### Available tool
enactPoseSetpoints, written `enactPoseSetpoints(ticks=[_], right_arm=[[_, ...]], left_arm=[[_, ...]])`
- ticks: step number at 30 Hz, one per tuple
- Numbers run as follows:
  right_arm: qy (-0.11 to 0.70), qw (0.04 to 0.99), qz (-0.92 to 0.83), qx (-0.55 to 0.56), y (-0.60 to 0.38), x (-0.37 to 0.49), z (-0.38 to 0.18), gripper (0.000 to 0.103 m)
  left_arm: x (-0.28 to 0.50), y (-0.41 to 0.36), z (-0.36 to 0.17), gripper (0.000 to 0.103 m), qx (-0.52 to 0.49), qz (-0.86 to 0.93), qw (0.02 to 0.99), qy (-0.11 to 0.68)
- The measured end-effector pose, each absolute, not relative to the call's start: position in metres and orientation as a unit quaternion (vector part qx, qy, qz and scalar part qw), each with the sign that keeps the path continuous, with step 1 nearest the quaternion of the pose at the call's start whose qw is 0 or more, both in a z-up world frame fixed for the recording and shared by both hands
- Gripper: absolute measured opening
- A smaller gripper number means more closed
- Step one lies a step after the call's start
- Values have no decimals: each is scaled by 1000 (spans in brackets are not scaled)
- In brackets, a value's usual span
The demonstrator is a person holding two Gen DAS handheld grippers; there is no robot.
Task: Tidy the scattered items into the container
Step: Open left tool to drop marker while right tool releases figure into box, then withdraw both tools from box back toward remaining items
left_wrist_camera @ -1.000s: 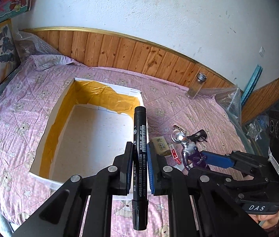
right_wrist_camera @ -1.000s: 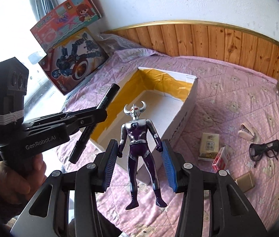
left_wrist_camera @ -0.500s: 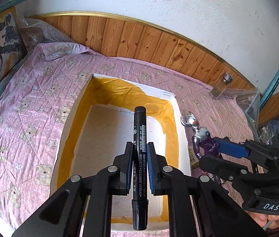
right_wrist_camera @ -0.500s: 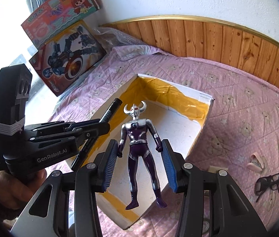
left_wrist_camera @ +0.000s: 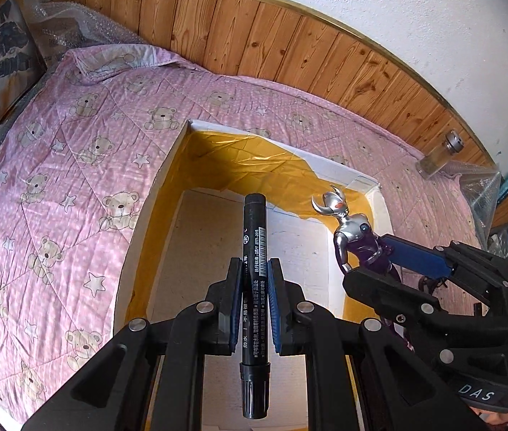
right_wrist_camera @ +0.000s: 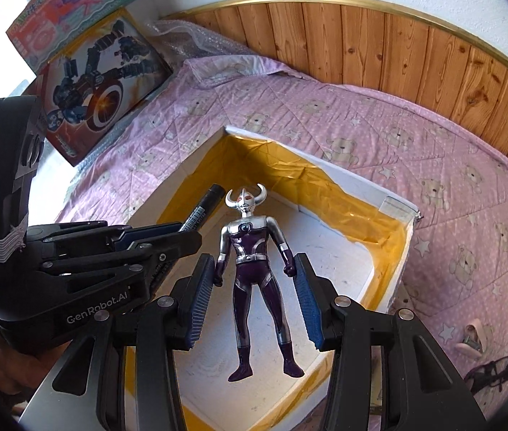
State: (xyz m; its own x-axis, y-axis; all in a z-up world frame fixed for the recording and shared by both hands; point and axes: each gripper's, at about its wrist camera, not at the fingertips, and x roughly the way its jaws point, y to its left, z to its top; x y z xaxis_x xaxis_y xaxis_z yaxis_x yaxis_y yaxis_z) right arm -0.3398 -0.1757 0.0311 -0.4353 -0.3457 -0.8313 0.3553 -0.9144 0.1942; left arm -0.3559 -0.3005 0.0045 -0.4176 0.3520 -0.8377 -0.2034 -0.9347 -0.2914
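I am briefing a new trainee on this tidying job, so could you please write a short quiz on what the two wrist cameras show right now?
1. True or false: the left gripper grips a black marker upright between its fingers.
2. What does the right gripper hold? A) a glass jar B) a toy figure C) a pair of glasses
3. Fill in: both held items hang above the open white ____ with yellow-lined walls.

Key
1. True.
2. B; the toy figure is silver and purple, with horns.
3. Box; nothing lies on the visible part of its floor. The glass jar stands by the wood panelling, and the glasses lie on the pink quilt.
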Motion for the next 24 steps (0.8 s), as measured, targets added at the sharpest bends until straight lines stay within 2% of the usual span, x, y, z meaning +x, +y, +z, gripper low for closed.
enactPoseSetpoints(ticks=[8,9,12,15,18,24], right_arm=[[27,184,-835,518,-180,-376,8,51],[24,181,-834,521,-178,-378,6,52],[14,176,-834,522,-173,-377,4,55],[-1,180,-836,518,-169,-370,7,55],[-13,187,-836,516,-167,-362,11,55],[-1,197,-834,515,-172,-340,16,55]], left_arm=[[-398,-295,-33,14,-565,808,148,-76],[-402,-294,-37,16,-571,804,146,-77],[-407,-293,-46,31,-577,804,130,-68],[-404,-292,-46,32,-575,805,132,-65],[-399,-292,-43,37,-571,808,132,-59],[-384,-288,-36,40,-572,809,131,-43]])
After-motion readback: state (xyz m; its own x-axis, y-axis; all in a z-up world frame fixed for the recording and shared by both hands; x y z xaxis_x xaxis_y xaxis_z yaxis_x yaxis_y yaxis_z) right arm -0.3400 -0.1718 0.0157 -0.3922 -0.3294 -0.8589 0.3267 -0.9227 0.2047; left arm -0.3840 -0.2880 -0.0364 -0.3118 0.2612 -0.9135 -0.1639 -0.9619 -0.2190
